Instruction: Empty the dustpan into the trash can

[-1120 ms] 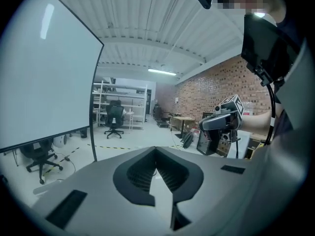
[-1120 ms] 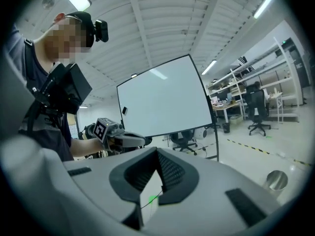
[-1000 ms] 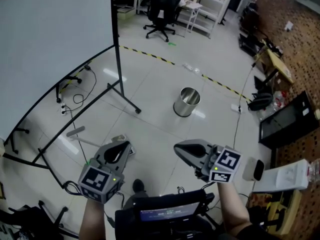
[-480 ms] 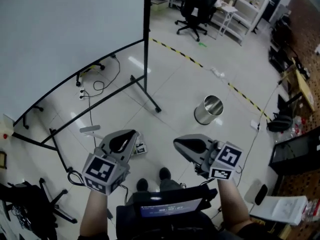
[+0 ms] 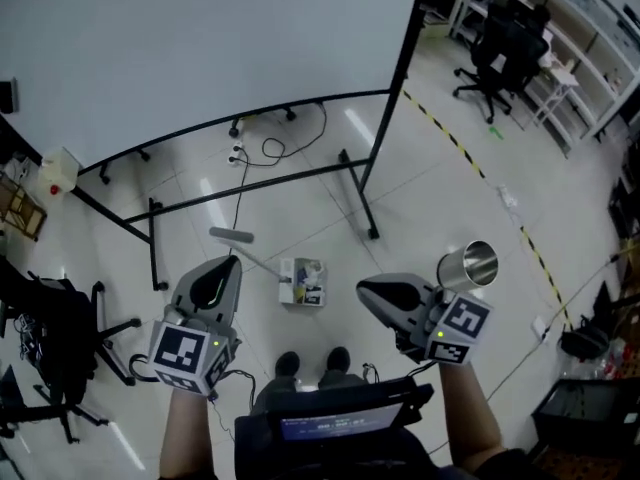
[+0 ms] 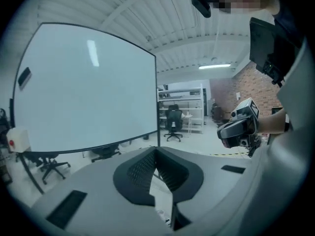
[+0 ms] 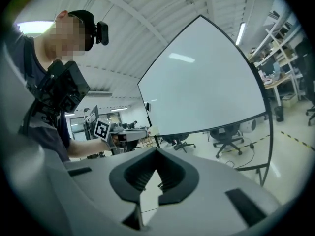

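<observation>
The dustpan [image 5: 303, 282] lies on the white floor just ahead of my feet, holding some litter, and its long handle [image 5: 232, 235] points up-left. A shiny metal trash can [image 5: 472, 264] stands to the right, partly behind my right gripper. In the head view my left gripper [image 5: 222, 268] hovers left of the dustpan, and my right gripper [image 5: 368, 290] hovers to its right. Both are shut and hold nothing. Seen close, the left gripper [image 6: 156, 150] and right gripper [image 7: 156, 157] have their jaws closed, with only floor beyond them.
A big whiteboard [image 5: 200, 48] on a black wheeled stand [image 5: 360, 183] fills the far side, with cables and a power strip [image 5: 238, 153] under it. Yellow-black floor tape [image 5: 455, 143] runs on the right, past office chairs [image 5: 505, 53]. More chairs [image 5: 50, 368] are at the left.
The view has swung left: the trash can slid from the middle to the right edge, and the dustpan now lies between the two grippers. Both grippers stayed shut and empty.
</observation>
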Tool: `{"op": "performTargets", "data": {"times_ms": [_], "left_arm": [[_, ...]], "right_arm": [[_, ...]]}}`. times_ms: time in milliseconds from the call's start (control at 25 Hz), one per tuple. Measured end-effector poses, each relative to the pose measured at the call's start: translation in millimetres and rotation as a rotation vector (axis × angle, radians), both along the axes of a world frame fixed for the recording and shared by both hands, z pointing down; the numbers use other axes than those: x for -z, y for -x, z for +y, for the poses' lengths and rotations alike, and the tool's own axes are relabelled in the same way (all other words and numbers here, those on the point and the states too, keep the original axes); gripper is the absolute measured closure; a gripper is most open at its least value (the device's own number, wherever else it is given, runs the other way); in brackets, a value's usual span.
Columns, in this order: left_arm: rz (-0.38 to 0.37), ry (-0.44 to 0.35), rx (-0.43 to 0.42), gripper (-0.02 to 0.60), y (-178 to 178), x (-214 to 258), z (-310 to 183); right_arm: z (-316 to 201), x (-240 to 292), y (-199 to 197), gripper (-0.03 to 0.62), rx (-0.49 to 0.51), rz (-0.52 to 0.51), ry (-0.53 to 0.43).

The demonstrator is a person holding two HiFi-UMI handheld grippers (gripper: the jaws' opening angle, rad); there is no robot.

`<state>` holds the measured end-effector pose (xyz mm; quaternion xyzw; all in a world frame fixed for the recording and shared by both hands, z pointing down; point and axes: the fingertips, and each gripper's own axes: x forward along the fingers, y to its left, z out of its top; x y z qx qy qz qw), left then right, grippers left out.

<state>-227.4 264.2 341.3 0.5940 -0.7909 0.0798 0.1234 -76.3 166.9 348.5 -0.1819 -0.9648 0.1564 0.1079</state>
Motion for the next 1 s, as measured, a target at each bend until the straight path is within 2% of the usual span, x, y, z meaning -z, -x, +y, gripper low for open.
{"op": "performTargets", "data": {"times_ms": [120,280,400,600,800,1000], "left_arm": [[0.012,0.019,0.124,0.581,24,-19,32],[0.068,0.042,0.196,0.581,49,-58,55],[0.090,0.080,0.203,0.581,66,-92,61],[0.080,0.122,0.213,0.581,93,-139,58],[0.079,0.109,0.213,0.581,126,-173,51],[0.067,0.140,0.190,0.581,151,-204,50]], "right_arm": [[8,-4,20,0.576,0.078,0.010,-0.017],[18,-8,46,0.576,0.149,0.022,-0.065],[31,-6,61,0.576,0.179,0.035,-0.085],[54,-15,73,0.576,0.198,0.076,-0.107],[65,-28,94,0.576,0.198,0.131,-0.127],[80,-46,121,0.576,0.180,0.152,-0.135]]}}
